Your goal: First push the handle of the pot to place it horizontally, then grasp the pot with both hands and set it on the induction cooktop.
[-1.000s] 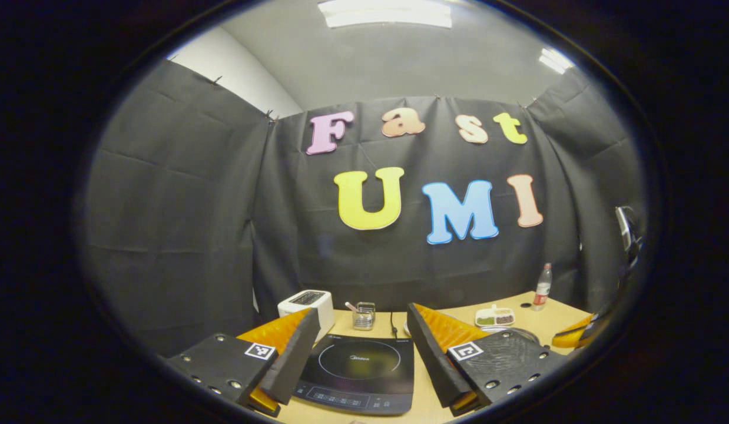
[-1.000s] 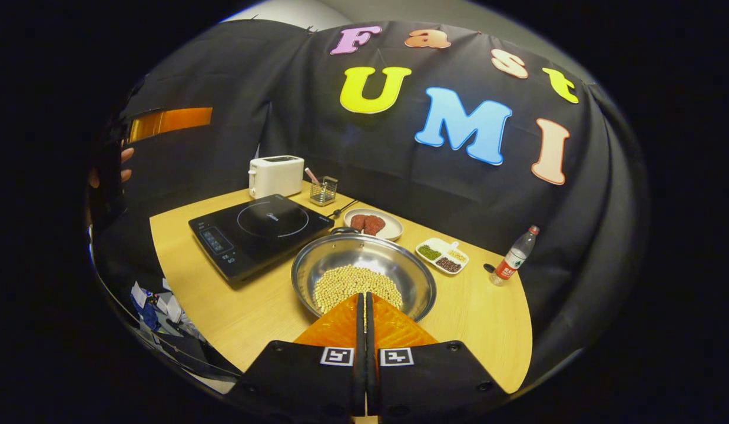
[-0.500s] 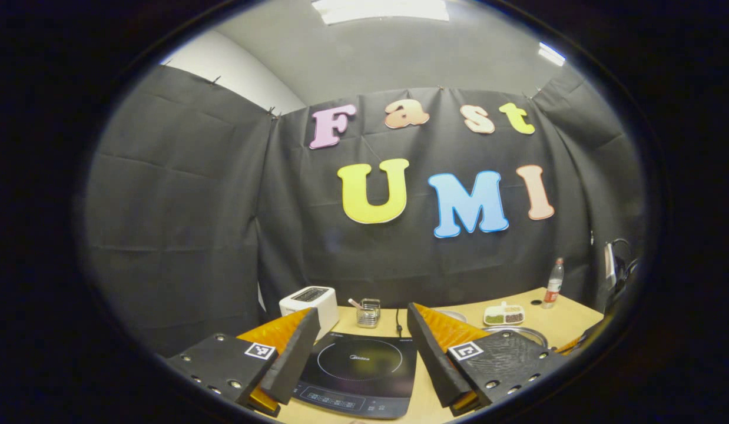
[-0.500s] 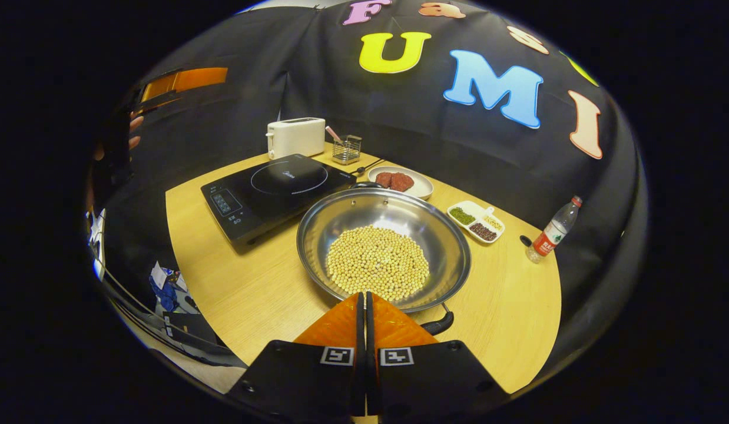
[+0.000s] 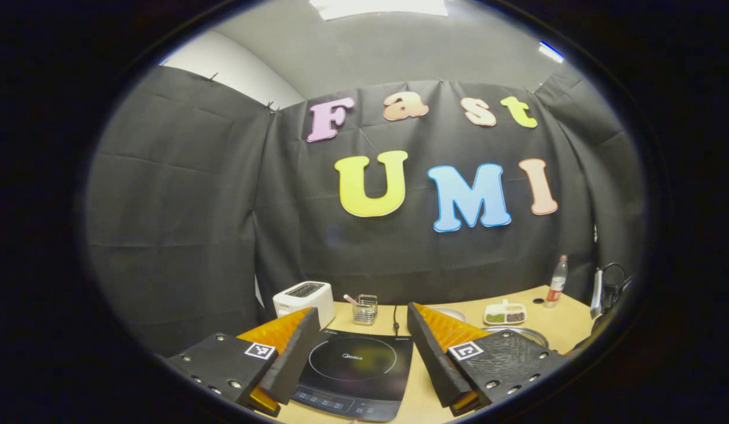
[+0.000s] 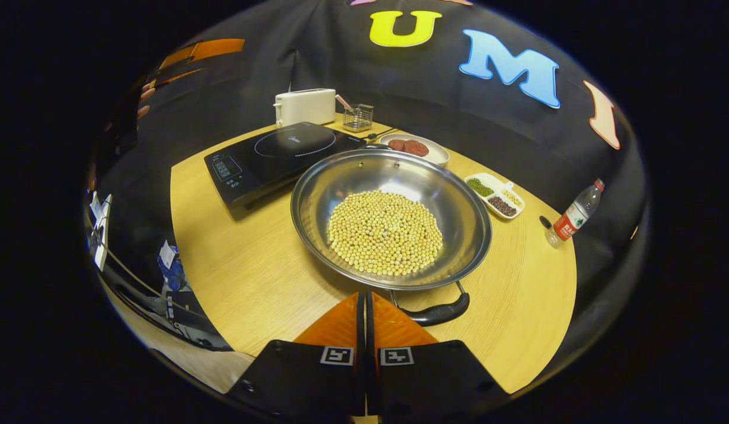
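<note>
A wide steel pot with soybeans in it rests on the wooden table. Its black near handle points toward me, just right of my right gripper, which is shut with nothing between the fingers and hovers in front of the pot's near rim. The black induction cooktop lies left of the pot. My left gripper is open, above the near side of the cooktop. The pot's rim peeks out behind its right finger. That left gripper also appears far left, held by a hand.
A white toaster and a wire holder stand behind the cooktop. A plate of meat, a sectioned dish and a bottle line the table's far and right side. The table's edge drops off at the left.
My right gripper has come forward and lower toward the pot, bringing the near handle into view. The left gripper has shifted only slightly and stays open.
</note>
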### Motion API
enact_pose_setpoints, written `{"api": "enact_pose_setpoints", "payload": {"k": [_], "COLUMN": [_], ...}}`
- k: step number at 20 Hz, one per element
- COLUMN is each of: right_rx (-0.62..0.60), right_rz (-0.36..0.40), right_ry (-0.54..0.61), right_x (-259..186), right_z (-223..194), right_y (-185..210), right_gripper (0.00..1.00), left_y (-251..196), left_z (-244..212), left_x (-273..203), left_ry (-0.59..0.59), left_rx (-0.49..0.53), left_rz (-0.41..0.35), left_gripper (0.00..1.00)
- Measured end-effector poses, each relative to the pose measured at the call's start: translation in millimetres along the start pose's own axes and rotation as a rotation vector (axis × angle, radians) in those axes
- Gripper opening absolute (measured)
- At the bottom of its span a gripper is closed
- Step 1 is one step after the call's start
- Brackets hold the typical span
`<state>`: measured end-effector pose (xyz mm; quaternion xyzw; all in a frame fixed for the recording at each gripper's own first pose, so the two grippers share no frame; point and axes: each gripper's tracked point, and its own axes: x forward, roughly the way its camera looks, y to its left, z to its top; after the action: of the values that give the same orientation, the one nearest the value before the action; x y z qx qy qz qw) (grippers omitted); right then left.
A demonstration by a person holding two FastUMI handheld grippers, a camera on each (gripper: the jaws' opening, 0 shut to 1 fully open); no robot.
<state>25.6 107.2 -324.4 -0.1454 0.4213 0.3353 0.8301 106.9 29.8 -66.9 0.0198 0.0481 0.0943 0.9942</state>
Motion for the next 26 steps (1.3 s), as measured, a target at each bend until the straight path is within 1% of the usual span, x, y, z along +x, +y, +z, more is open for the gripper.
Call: {"api": "enact_pose_setpoints", "payload": {"k": [3, 4, 5, 6, 7, 8, 10, 11, 14, 20, 22, 23, 26], "right_rx": [0.014, 0.024, 0.028, 0.022, 0.015, 0.011, 0.018, 0.027, 0.049, 0.094, 0.093, 0.091, 0.091], "right_rz": [0.001, 0.009, 0.016, 0.016, 0.012, 0.007, -0.009, -0.014, -0.025, -0.049, -0.054, -0.057, -0.063], "right_ry": [0.026, 0.025, 0.024, 0.023, 0.024, 0.025, 0.030, 0.031, 0.028, 0.014, 0.010, 0.007, 0.006], "right_x": [5, 7, 9, 9, 10, 11, 15, 16, 16, 21, 23, 23, 27], "right_z": [-7, -7, -7, -7, -8, -7, -8, -8, -6, 1, 1, 1, 2], "right_y": [-8, -6, -7, -9, -11, -14, -23, -26, -36, -52, -58, -60, -72], "right_gripper": [0.02, 0.02, 0.02, 0.02, 0.02, 0.02, 0.02, 0.02, 0.02, 0.02, 0.02, 0.02, 0.02], "left_y": [-6, -8, -11, -13, -12, -14, -18, -19, -25, -37, -42, -44, -50], "left_z": [-2, -1, -1, 0, -1, -1, -1, -1, -2, -2, -2, -4, -4], "left_x": [1, 2, 3, 3, 4, 4, 6, 7, 9, 12, 14, 15, 20], "left_ry": [0.006, 0.005, 0.004, 0.005, 0.006, 0.007, 0.010, 0.011, 0.013, 0.015, 0.015, 0.016, 0.021], "left_rx": [0.005, 0.002, 0.000, 0.001, 0.003, 0.005, 0.009, 0.009, 0.010, 0.021, 0.025, 0.028, 0.029], "left_rz": [0.000, 0.001, 0.002, 0.006, 0.008, 0.009, 0.010, 0.011, 0.012, 0.007, 0.009, 0.011, 0.016], "left_gripper": [0.88, 0.88, 0.91, 0.88, 0.88, 0.90, 0.89, 0.90, 0.91, 0.90, 0.90, 0.88, 0.88]}}
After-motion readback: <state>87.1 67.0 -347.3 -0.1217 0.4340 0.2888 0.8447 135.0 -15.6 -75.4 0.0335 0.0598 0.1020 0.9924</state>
